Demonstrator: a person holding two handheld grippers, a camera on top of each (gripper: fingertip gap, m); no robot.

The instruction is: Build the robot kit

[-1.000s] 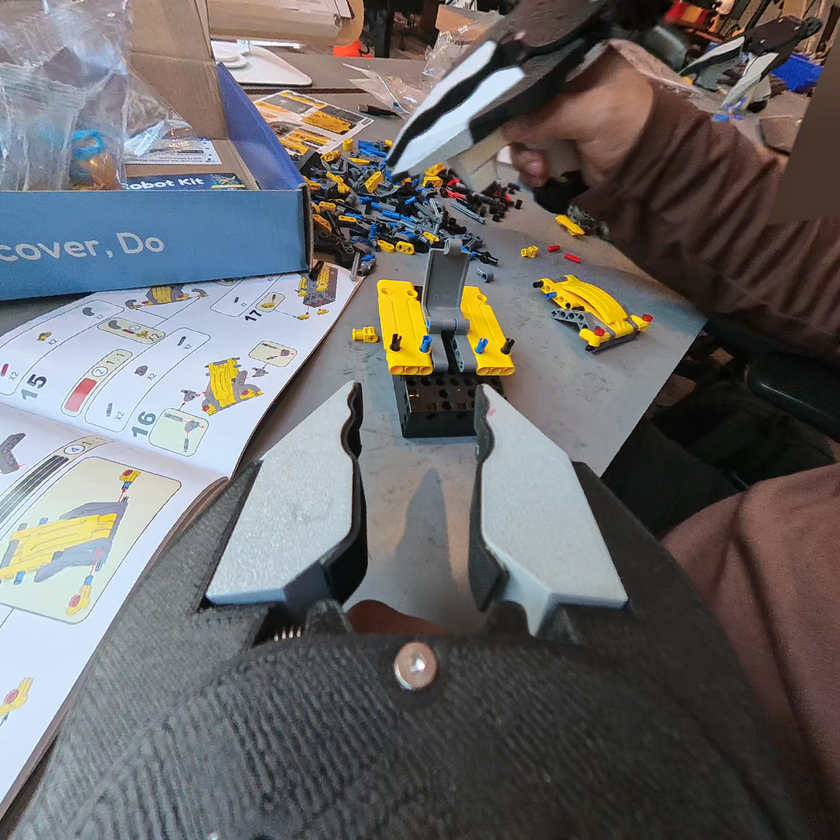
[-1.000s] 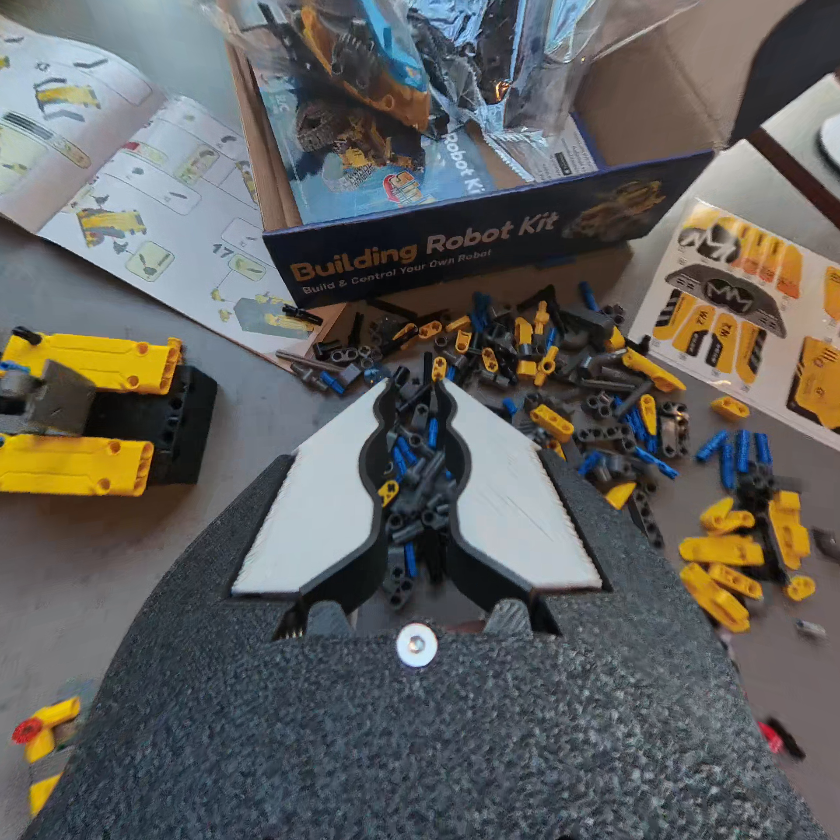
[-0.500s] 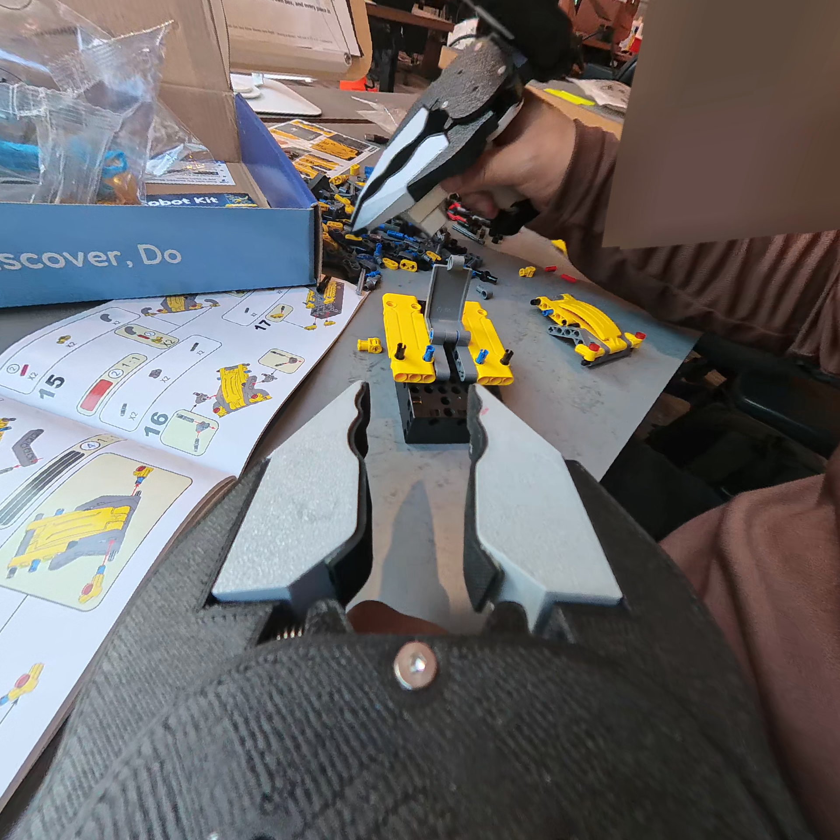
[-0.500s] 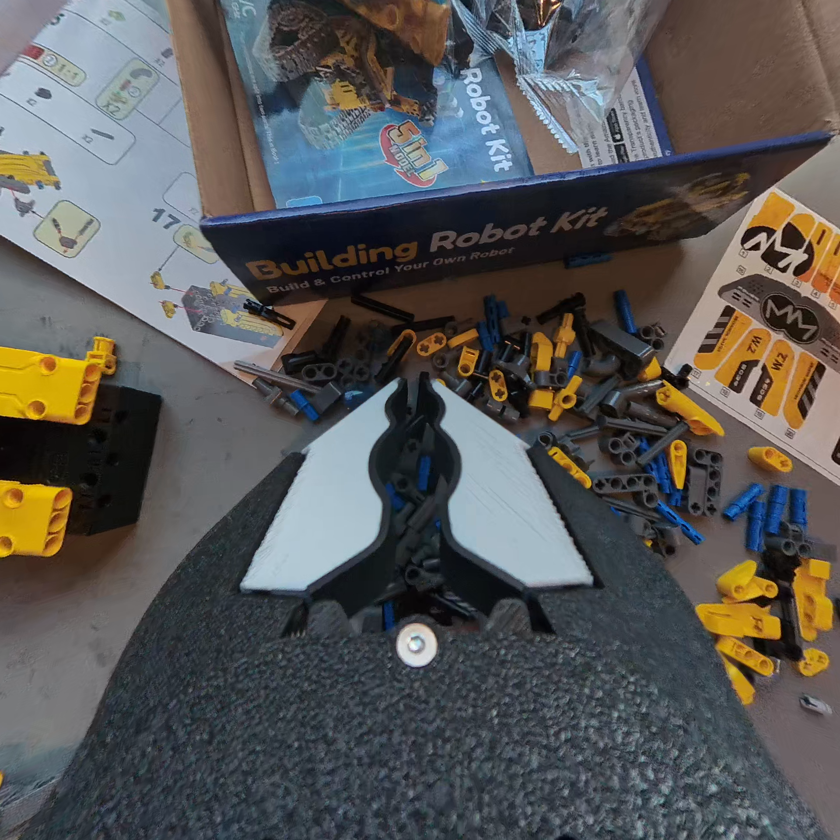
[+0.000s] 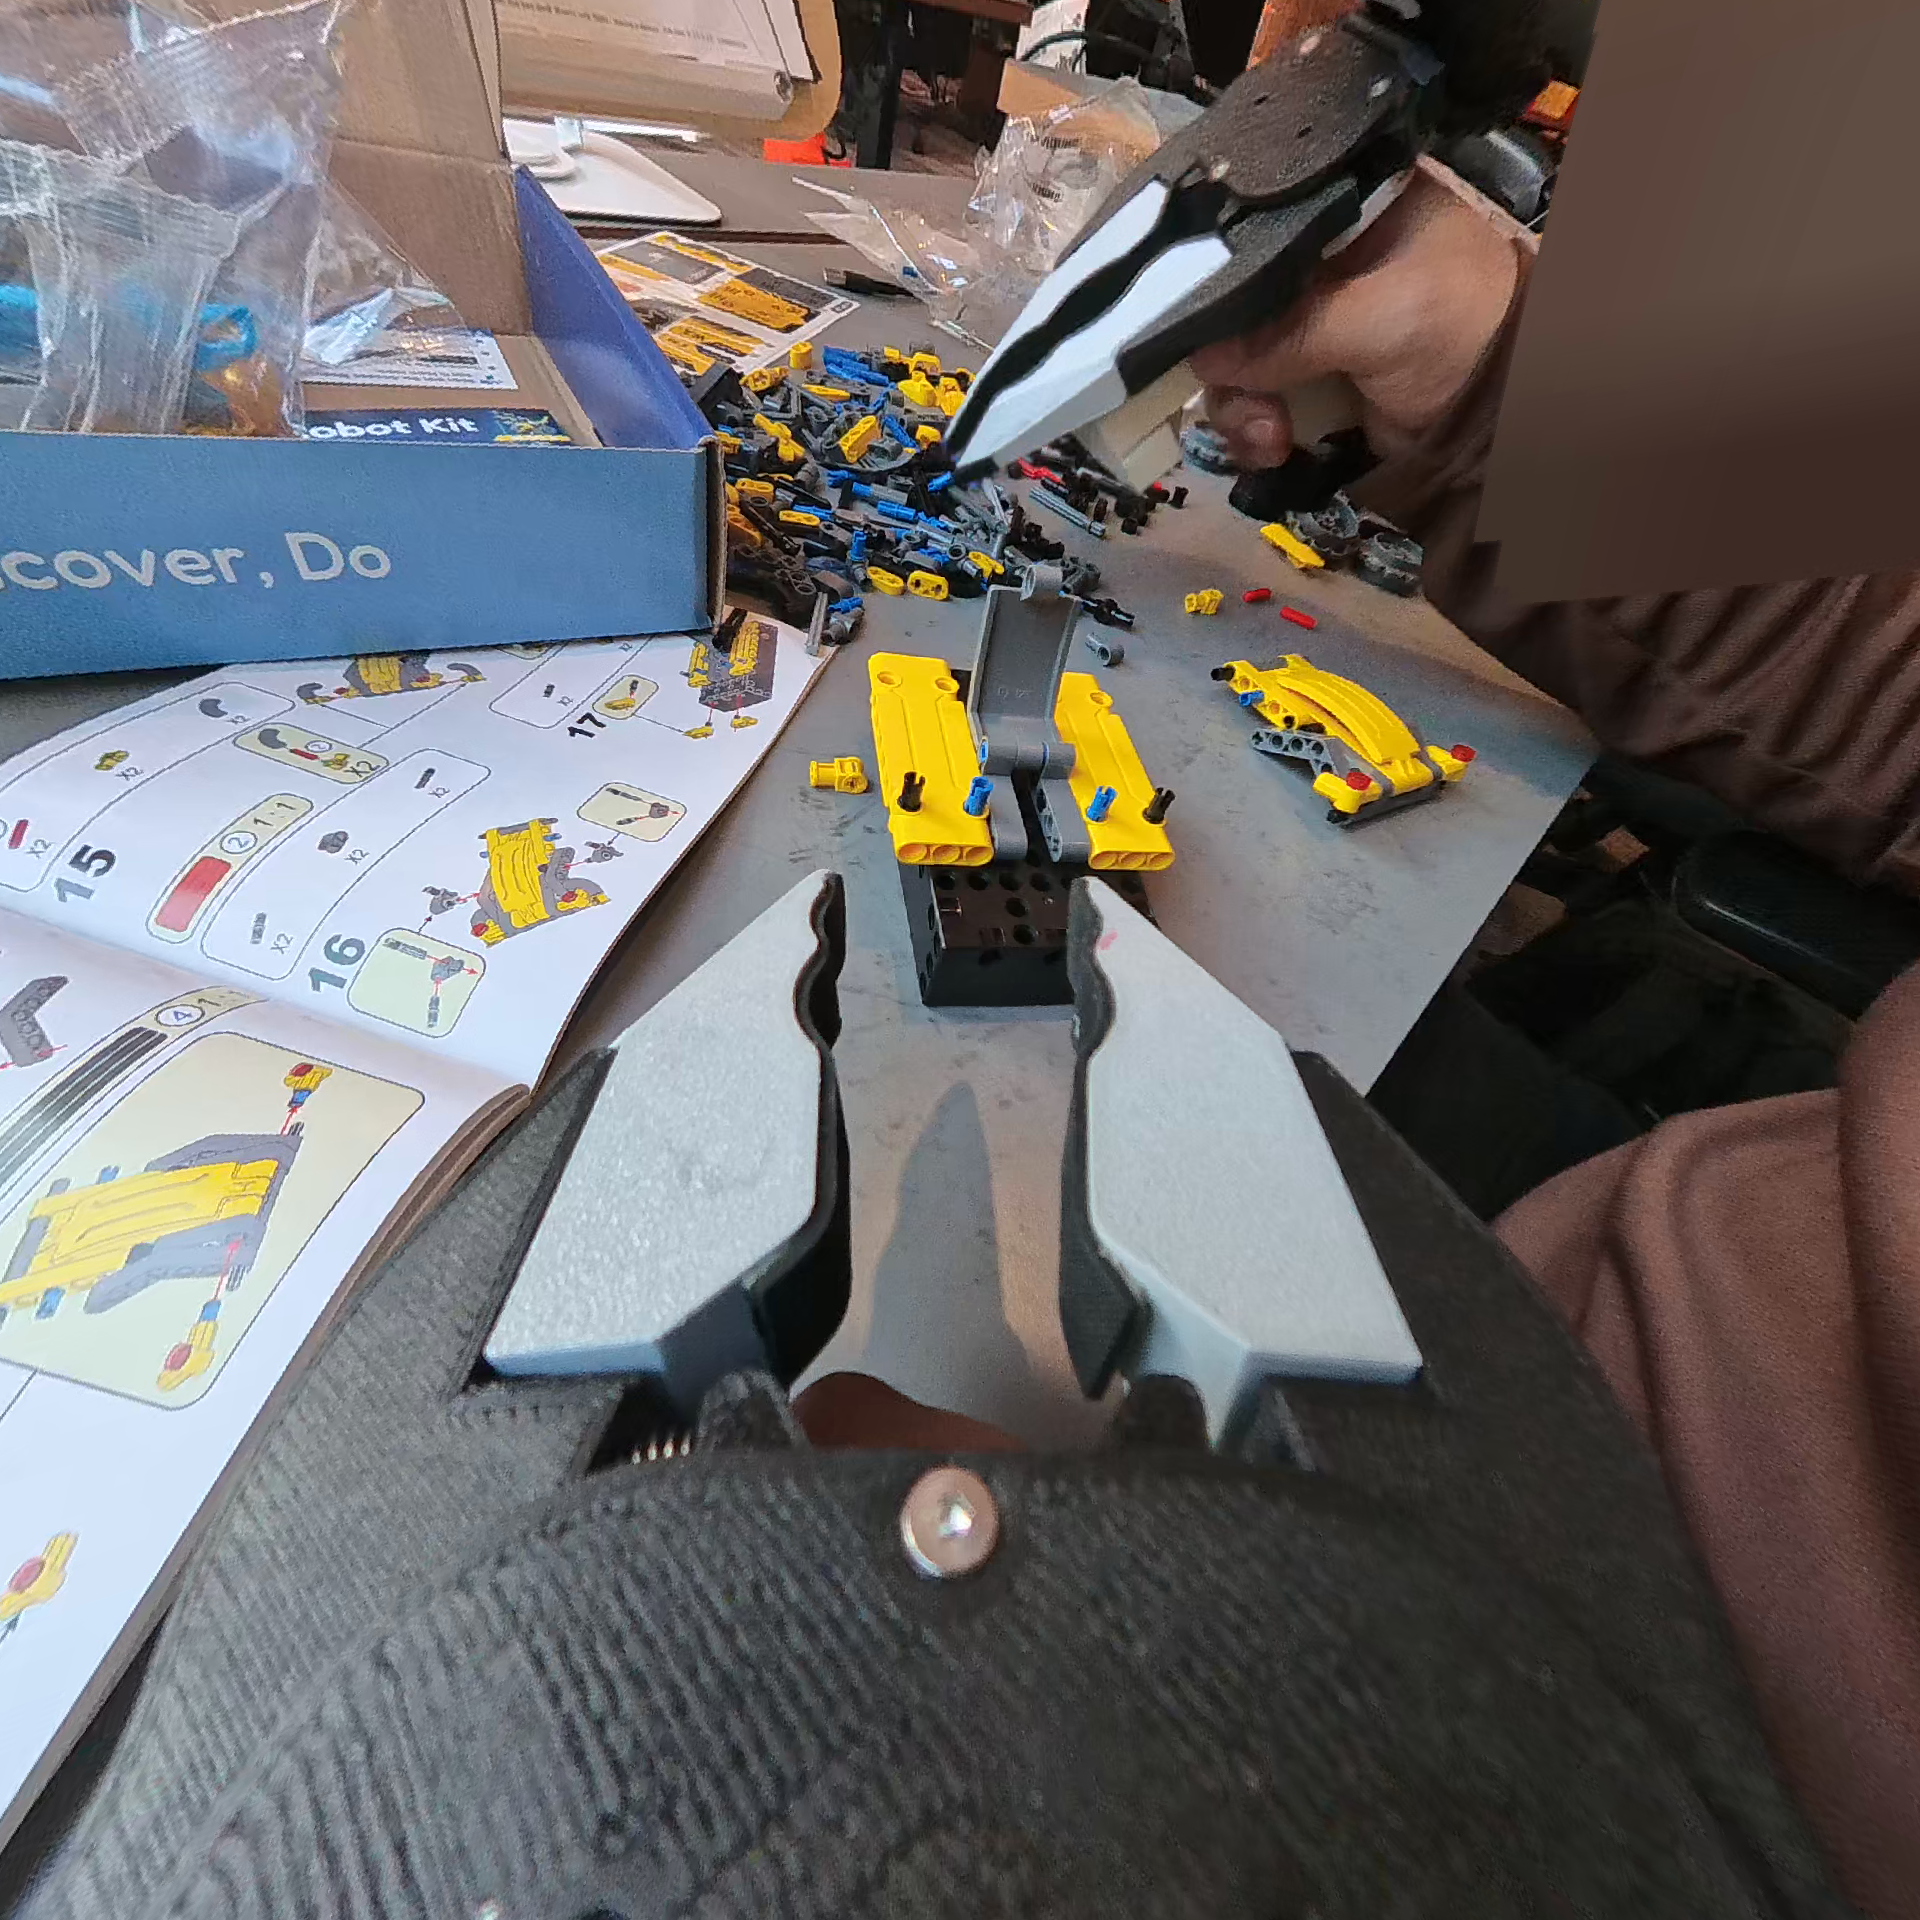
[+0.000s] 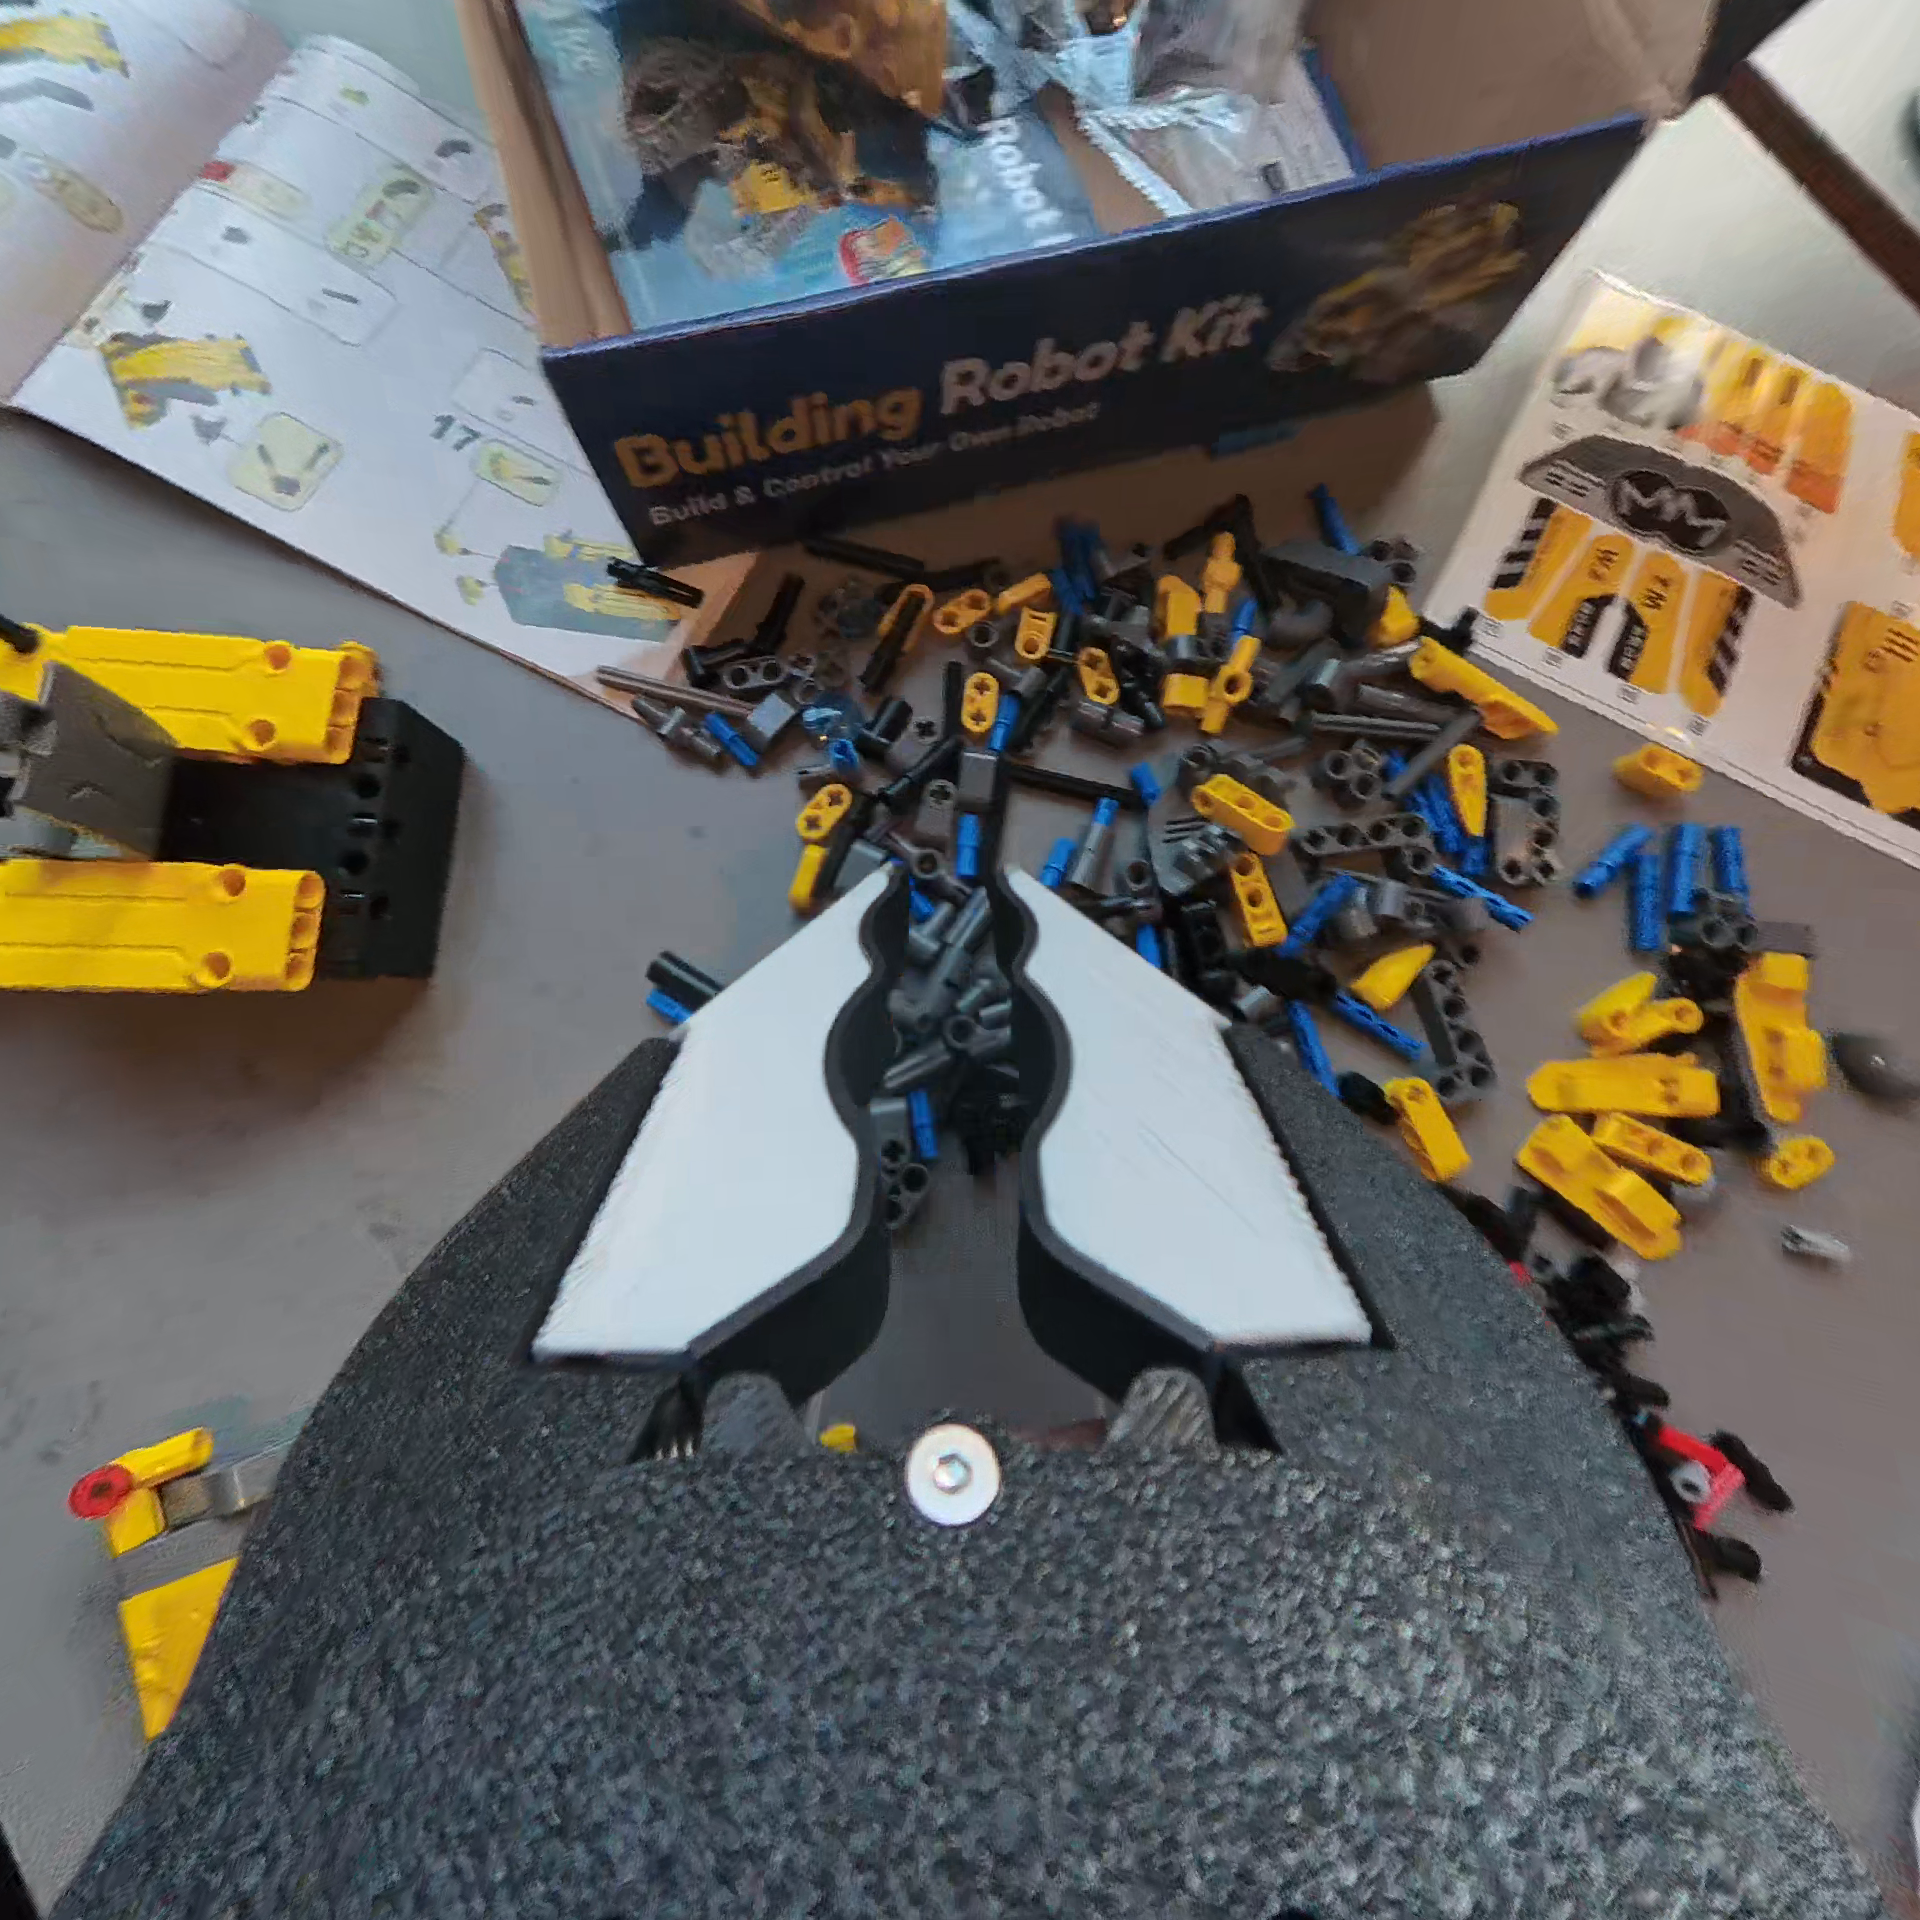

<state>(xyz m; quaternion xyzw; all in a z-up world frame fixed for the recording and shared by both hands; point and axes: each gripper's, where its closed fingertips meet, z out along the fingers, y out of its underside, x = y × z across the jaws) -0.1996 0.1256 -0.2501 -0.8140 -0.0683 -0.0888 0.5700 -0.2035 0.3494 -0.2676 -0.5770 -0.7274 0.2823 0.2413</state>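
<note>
Tools both empty: left tool wide before black block; right tool narrow over loose parts.

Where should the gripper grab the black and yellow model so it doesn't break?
Probably by the black block at its base, fingers closing on its two flat side walls, coming in from the near end where the left gripper sits. The grey flap and pins above look fragile.
</note>
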